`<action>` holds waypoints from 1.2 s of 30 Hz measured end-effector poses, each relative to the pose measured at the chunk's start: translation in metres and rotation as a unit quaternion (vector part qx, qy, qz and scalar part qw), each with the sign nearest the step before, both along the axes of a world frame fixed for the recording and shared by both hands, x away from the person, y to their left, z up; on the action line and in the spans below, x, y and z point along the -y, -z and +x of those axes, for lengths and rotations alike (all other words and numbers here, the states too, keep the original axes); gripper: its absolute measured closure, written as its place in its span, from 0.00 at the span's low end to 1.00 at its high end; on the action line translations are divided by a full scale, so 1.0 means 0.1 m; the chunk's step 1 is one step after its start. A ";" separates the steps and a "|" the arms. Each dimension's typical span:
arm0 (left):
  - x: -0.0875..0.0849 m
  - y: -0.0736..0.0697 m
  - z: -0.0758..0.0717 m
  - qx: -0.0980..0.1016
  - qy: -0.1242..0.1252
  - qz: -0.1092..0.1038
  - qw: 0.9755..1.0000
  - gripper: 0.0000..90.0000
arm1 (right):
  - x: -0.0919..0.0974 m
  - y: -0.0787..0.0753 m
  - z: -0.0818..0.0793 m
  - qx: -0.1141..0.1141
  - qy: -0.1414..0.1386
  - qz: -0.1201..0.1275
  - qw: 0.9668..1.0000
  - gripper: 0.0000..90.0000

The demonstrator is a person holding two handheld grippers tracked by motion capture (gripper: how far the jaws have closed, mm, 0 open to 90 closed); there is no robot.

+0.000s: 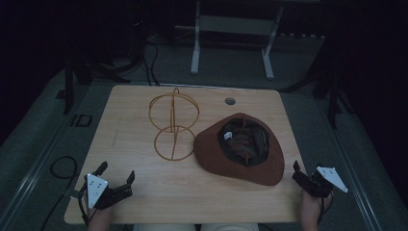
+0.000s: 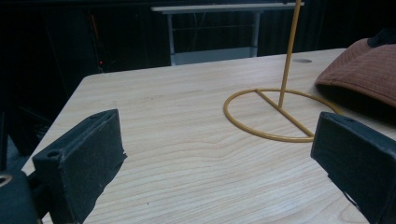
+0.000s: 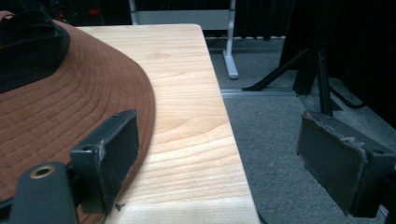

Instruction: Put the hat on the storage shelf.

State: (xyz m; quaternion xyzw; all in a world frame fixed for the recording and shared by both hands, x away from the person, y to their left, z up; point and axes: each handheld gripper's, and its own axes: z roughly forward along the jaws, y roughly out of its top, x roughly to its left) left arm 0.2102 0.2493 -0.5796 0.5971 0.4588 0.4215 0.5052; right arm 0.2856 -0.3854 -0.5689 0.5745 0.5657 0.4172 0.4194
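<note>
A brown brimmed hat (image 1: 240, 150) lies upside down on the right half of the wooden table (image 1: 130, 187), its dark lining facing up. To its left stands a yellow wire hat stand (image 1: 173, 126) with a round base ring (image 2: 280, 114) and a globe-shaped top. My left gripper (image 1: 115, 174) rests open at the table's front left corner, pointing toward the stand's base. Open too, my right gripper (image 1: 308, 175) hovers at the table's front right edge, one jaw over the hat brim (image 3: 70, 112), the other jaw over the floor. Nothing is between either pair of jaws.
A round cable hole (image 1: 230, 101) sits near the table's back edge. Behind the table stands a white metal frame (image 1: 231, 43) on grey carpet. Dark stands (image 3: 308, 70) rise right of the table, and a black cable (image 1: 60, 168) lies on the floor at left.
</note>
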 end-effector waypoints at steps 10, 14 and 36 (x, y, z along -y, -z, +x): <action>0.02 0.01 0.02 -0.003 -0.002 0.007 1.000 0.03 | -0.02 0.00 0.01 -0.014 0.006 -0.009 1.000 0.15; 0.02 0.00 0.01 -0.001 -0.006 0.004 1.000 0.03 | -0.01 -0.02 0.02 -0.019 0.006 0.005 1.000 0.16; 0.05 -0.07 0.00 -0.029 -0.018 -0.020 0.999 0.03 | -0.37 -0.80 0.41 -0.070 -0.088 0.003 0.994 0.15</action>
